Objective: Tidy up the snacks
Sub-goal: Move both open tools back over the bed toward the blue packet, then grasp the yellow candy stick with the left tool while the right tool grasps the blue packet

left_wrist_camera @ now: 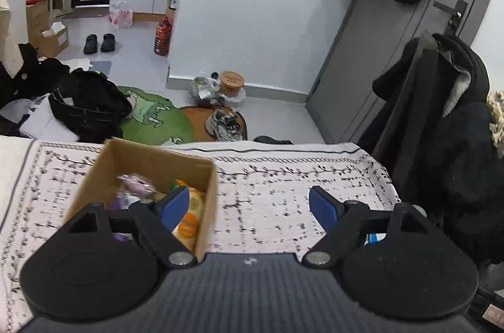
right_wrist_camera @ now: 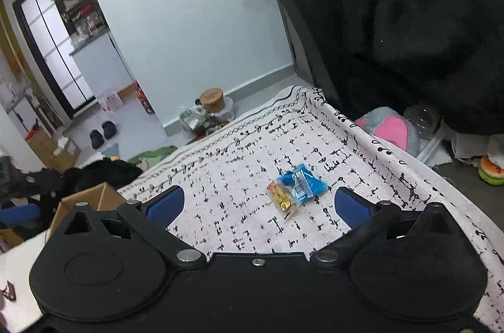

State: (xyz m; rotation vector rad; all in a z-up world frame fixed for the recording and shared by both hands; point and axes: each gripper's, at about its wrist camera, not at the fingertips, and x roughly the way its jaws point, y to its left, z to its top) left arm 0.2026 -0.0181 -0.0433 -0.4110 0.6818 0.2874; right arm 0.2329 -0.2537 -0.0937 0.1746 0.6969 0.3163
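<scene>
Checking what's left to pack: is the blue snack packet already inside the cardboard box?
No, the blue snack packet lies on the patterned tablecloth, apart from the cardboard box.

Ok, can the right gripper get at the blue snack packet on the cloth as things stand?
Probably yes. The right gripper is open, and the blue packet lies on the cloth just ahead between its fingers, beside a yellow packet. Nothing covers it.

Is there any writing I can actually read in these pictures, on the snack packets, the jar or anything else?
None can be read.
Blue snack packet: print too small and blurred.
Yellow snack packet: markings illegible.
Brown jar lid: a dark line of text, too blurred.
Snacks in the cardboard box: blurred, no legible labels.
</scene>
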